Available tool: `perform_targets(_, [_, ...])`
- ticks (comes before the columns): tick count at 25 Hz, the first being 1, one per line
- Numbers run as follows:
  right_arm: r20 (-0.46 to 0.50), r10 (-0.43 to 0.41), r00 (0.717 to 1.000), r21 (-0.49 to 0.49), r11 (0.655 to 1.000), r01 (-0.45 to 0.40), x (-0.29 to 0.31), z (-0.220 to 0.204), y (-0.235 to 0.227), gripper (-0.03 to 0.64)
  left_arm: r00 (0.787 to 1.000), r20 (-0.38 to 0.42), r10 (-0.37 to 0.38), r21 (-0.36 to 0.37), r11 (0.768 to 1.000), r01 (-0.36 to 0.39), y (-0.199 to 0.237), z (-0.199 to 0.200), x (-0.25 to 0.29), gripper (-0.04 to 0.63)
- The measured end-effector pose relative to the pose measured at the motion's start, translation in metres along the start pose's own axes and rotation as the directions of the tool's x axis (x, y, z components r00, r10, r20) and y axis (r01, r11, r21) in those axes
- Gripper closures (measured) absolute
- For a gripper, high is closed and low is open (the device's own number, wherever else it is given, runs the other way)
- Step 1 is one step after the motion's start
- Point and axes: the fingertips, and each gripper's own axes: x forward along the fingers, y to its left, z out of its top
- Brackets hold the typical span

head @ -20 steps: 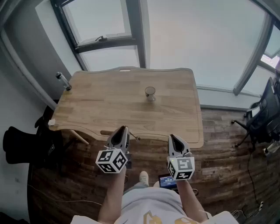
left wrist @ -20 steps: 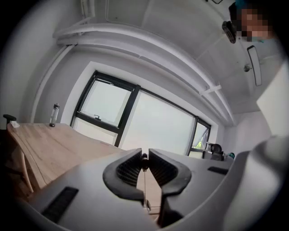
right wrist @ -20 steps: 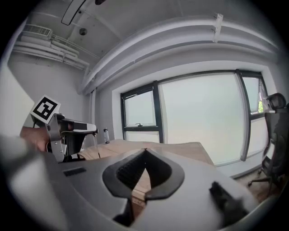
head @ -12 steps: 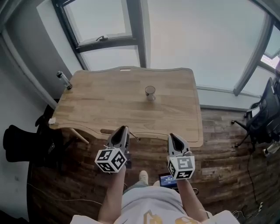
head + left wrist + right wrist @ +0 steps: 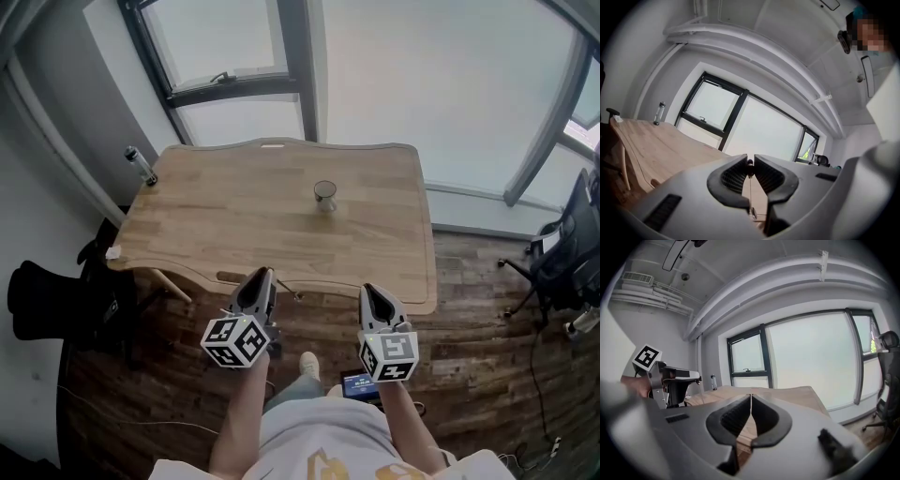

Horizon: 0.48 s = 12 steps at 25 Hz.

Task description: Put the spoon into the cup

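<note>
I judge the task to be at its opening stage: the spoon [image 5: 749, 163] is in hand but nowhere near the cup [image 5: 324, 195], so the whole carry and the drop into the cup are left to do. Nearest to me, well short of the cup and off the near edge of the tabletop [image 5: 234, 216], the left gripper [image 5: 261, 279] has its jaws pressed almost together on the spoon. In the left gripper view a thin stem runs down the narrow slit between the ribbed pads, with a small dark knob at its top. In the head view a sliver of it pokes out on the cup's side of that gripper. I can't make out the spoon's bowl clearly. The right gripper [image 5: 370, 298] hangs beside the left one, equally far from the cup. Its jaws are closed tip to tip with nothing between them, so it is idle. Farther on, the cup stands upright and alone on the tabletop, toward the far edge and roughly in line with the gap between my two grippers. I cannot tell whether anything is inside it. Well to the left of the cup, at the tabletop's far left corner, stands a bottle [image 5: 141, 166]. Beyond the cup is the window [image 5: 422, 84]. The next move, as I see it, is a long forward reach with the left gripper.
</note>
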Motion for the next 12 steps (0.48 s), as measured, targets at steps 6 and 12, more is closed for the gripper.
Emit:
perform_targets(6, [-0.019,-0.011,1.000,0.011,1.000,0.011,0.018,-0.005,-0.013,0.584,1.000,-0.007,0.000,-0.013,1.000,0.000,0.011,-0.002,0.023,0.543])
perform_targets(12, [-0.043,-0.029,0.999,0.012,0.999,0.029,0.061,-0.006,-0.033,0.584,1.000,-0.017,-0.019,-0.036,0.999,0.019,0.030,-0.001,0.070,0.543])
